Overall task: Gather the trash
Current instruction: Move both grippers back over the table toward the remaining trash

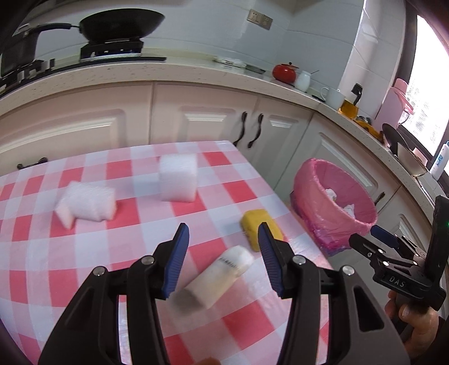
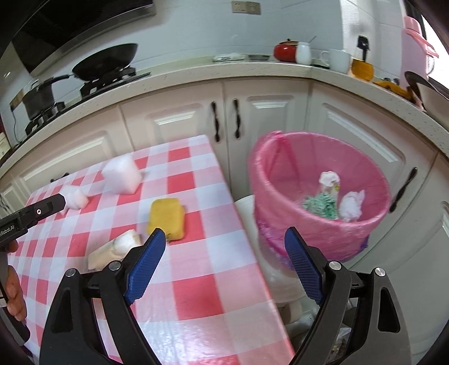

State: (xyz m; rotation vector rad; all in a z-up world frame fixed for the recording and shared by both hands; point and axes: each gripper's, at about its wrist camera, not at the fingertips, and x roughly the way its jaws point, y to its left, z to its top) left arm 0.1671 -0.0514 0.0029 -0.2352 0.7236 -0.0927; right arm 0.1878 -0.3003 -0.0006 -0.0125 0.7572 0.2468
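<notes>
A white bottle (image 1: 216,276) lies on the red-and-white checked table (image 1: 112,252), between the tips of my open left gripper (image 1: 223,234), untouched. It also shows in the right wrist view (image 2: 115,250). A yellow sponge (image 1: 261,228) (image 2: 167,217) lies just past it near the table's right edge. Two white foam pieces (image 1: 178,178) (image 1: 87,206) lie farther back. My right gripper (image 2: 224,238) is open and empty above the table's right edge, beside the pink-lined trash bin (image 2: 280,196) (image 1: 314,191), which holds some scraps.
Kitchen cabinets (image 2: 269,118) and a counter (image 1: 168,71) run behind the table and bin. A wok (image 1: 120,24) sits on the stove. A red pot (image 1: 284,73), cups and a pink flask (image 2: 412,42) stand on the counter.
</notes>
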